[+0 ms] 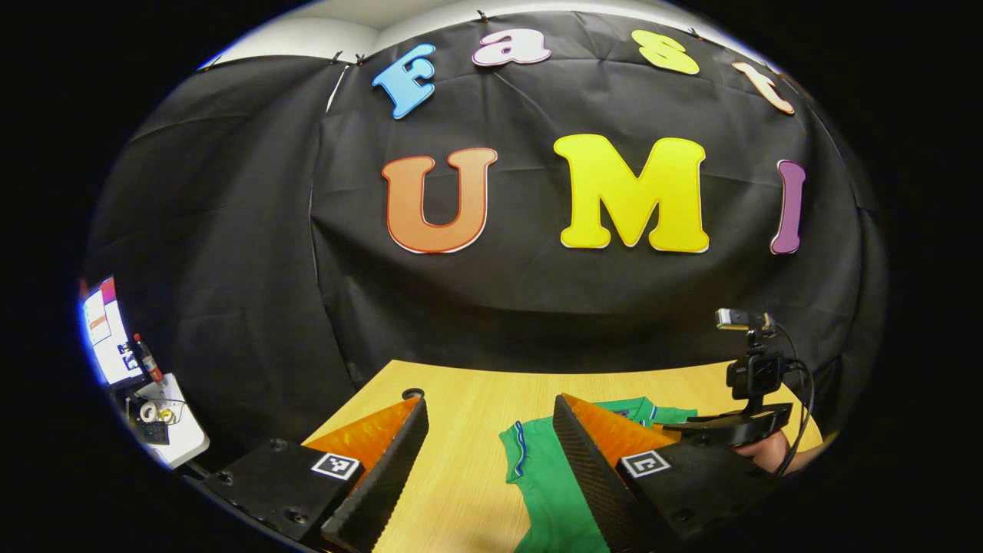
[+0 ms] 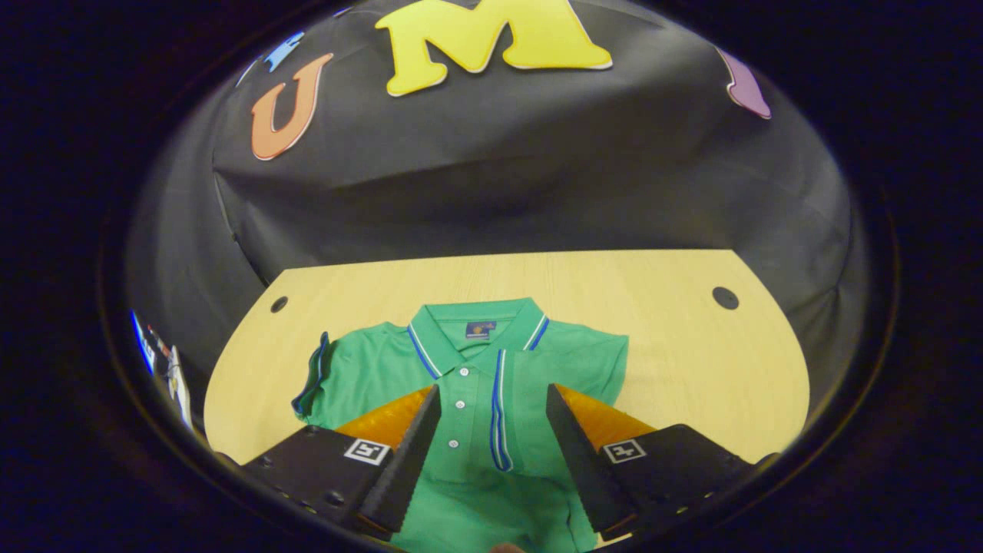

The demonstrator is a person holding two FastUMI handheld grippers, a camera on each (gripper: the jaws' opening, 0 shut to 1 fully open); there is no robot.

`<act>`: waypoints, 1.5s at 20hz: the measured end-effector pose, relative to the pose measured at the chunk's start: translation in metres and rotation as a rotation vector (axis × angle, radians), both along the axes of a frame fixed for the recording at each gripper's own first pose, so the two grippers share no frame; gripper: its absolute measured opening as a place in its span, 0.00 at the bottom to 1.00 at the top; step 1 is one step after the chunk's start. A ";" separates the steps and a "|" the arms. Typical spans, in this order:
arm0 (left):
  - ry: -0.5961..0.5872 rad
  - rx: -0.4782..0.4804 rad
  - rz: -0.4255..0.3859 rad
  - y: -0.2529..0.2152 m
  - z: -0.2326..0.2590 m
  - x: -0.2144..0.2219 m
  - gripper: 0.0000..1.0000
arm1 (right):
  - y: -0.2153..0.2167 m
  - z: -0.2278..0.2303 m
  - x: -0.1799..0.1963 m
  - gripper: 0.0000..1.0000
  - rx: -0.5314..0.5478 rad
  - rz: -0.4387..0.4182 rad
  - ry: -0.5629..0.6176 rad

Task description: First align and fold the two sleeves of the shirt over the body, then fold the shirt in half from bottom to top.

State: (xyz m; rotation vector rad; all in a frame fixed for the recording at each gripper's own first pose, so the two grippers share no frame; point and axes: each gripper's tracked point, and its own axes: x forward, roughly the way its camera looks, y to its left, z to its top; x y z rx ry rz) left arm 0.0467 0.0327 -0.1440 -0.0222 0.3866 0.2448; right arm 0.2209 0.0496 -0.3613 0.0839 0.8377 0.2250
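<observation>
A: Where does the shirt [image 2: 476, 399] lie?

B: Flat on the wooden table [image 2: 691, 338], collar [image 2: 476, 326] toward the booth's black wall, buttons up. In the right gripper view the right gripper [image 2: 485, 430] hangs above the shirt's chest with its fingers spread wide, pinching nothing. In the left gripper view the left gripper [image 1: 484, 461] is also spread and empty, off to the sleeve side of the shirt [image 1: 549, 484], bare table between its fingers.

A: How would it handle?

B: I judge it light, soft and limp: a knit polo that will sag and drag when lifted, and may slide a little on the smooth table. The collar and button placket [image 2: 498, 407] look a bit stiffer. I would pinch each sleeve at its striped cuff edge, like the one [image 2: 311, 376] left of the collar, and carry it low over the body.

A: What can't you make out?

B: The hem is cut off below the gripper fingers. The sleeve right of the collar [image 2: 607, 361] already seems tucked or lying close to the body; I cannot tell which. Beyond the shirt in the left gripper view, the other gripper's body [image 1: 749, 399] and a bit of a hand [image 1: 764, 455] show, but not its fingertips.
</observation>
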 end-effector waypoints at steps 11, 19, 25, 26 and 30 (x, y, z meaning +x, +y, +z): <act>0.167 -0.093 -0.131 -0.013 -0.101 0.053 1.00 | -0.040 0.118 -0.079 0.96 0.031 -0.026 -0.160; 0.355 -0.131 -0.157 0.001 -0.233 0.086 1.00 | -0.094 0.126 -0.135 0.96 -0.076 -0.060 -0.153; 0.415 -0.106 -0.175 0.012 -0.284 0.102 1.00 | -0.100 0.098 -0.142 0.92 -0.082 -0.081 -0.063; 0.418 -0.108 -0.189 0.012 -0.288 0.104 1.00 | -0.097 0.096 -0.141 0.96 -0.078 -0.077 -0.056; 0.442 -0.096 -0.234 0.014 -0.298 0.107 0.92 | -0.086 0.086 -0.136 0.92 -0.065 -0.062 -0.033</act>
